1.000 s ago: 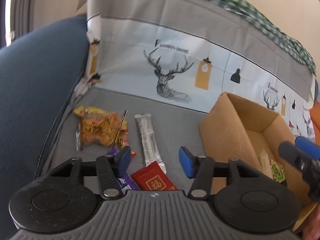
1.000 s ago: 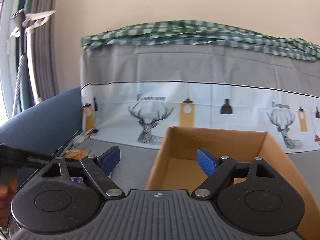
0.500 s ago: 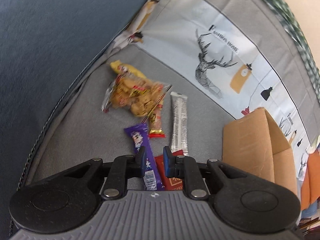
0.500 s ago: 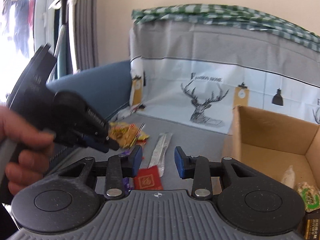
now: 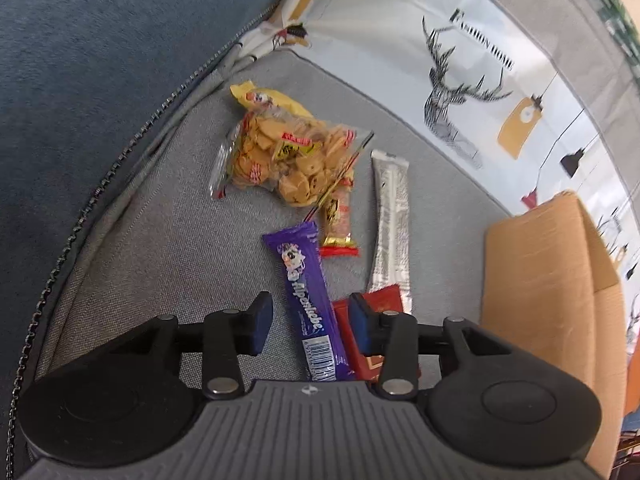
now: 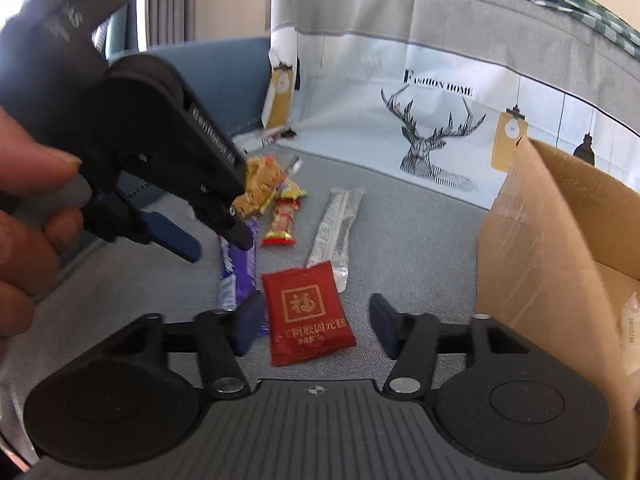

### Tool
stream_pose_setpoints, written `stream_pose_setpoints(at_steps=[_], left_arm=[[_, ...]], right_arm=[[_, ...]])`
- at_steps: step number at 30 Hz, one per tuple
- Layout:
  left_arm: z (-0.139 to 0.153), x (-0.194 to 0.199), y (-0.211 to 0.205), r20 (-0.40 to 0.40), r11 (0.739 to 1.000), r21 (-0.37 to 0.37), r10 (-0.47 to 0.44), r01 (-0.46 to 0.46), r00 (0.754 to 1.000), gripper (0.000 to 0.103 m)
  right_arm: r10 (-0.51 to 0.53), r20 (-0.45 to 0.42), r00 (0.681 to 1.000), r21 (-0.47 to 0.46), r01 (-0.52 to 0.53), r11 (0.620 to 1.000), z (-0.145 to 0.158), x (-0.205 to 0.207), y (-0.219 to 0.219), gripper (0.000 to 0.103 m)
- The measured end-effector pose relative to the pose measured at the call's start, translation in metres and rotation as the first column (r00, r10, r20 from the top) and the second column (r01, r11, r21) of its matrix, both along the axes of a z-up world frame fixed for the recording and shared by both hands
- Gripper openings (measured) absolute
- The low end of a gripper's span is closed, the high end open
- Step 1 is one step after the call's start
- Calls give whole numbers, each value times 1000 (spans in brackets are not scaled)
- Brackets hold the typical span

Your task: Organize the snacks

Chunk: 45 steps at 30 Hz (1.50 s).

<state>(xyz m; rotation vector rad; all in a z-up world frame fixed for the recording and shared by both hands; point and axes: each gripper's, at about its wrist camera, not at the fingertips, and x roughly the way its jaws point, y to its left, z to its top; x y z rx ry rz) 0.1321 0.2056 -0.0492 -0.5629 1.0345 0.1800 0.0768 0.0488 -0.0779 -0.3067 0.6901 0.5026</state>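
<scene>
Hovering over the grey sofa seat, your left gripper has its jaws part open, having just been opening; the purple snack bar lies lengthwise between them, and the pads stand clear of the wrapper on both sides. Just past the right-hand jaw the red sachet sits partly under that finger. Ahead of the jaws: a small gold-and-red candy, a silver stick pack to its right, and beyond them a clear bag of golden crackers with a yellow packet behind it.

Your right gripper is likewise part open, its jaws having just been opening. The red sachet lies flat between them; neither pad touches it. The purple snack bar lies just outside the left-hand jaw. Ahead and left of these jaws, your left hand holds the left gripper, tips pointing down at the purple bar. Right of the right-hand jaw stands the cardboard box, open, with a clear packet showing inside at the frame edge.
</scene>
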Motion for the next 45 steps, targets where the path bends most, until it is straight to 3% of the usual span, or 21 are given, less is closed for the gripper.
stream_pose_setpoints(at_steps=[9, 15, 19, 24, 29, 35, 45], left_arm=[[-11, 9, -12, -53, 998, 36, -48, 50, 997, 46], [-13, 12, -17, -62, 995, 70, -68, 73, 996, 45], [-12, 11, -18, -68, 989, 118, -79, 87, 995, 25], [-4, 0, -8, -62, 982, 172, -68, 78, 996, 25], [-5, -13, 9, -95, 990, 127, -51, 63, 994, 25], [-7, -12, 15, -107, 993, 115, -23, 35, 994, 25], [-9, -5, 7, -108, 987, 155, -19, 36, 994, 30]], right_arm=[[3, -55, 998, -56, -6, 998, -24, 20, 15, 66], [-7, -84, 996, -31, 4, 1000, -25, 26, 14, 64], [14, -100, 995, -14, -16, 1000, -24, 27, 12, 57], [18, -103, 995, -4, -19, 1000, -21, 28, 10, 52], [9, -178, 984, -8, -11, 1000, -15, 26, 9, 52], [3, -219, 976, 13, 0, 1000, -14, 30, 8, 56], [18, -177, 984, 0, -18, 1000, -21, 33, 13, 67]])
